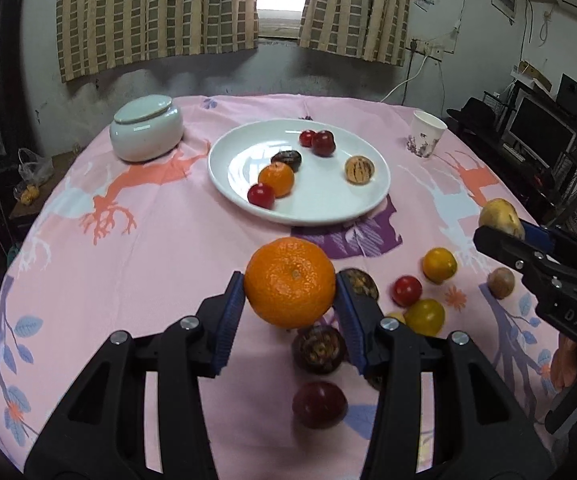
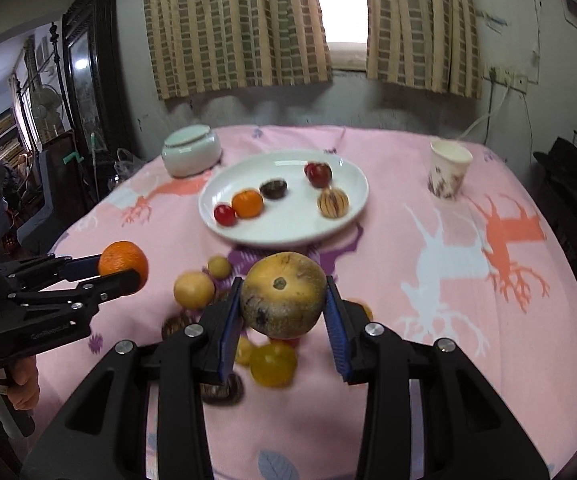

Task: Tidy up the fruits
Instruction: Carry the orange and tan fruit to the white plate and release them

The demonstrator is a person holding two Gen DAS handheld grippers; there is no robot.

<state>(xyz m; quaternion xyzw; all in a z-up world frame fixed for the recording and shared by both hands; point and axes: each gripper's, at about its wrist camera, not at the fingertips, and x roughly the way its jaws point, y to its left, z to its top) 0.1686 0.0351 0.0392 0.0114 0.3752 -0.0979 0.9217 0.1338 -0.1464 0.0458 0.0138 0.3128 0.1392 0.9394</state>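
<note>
My left gripper is shut on an orange and holds it above the pink tablecloth; it also shows in the right wrist view. My right gripper is shut on a brownish-yellow round fruit, lifted over loose fruits; it shows in the left wrist view at the right. A white plate farther back holds several fruits: a small orange, red ones, a dark one and a striped one. Loose fruits lie on the cloth below the grippers.
A pale lidded ceramic jar stands at the back left of the table. A paper cup stands at the back right. Curtains and a wall lie behind. Furniture and a monitor stand to the right of the table.
</note>
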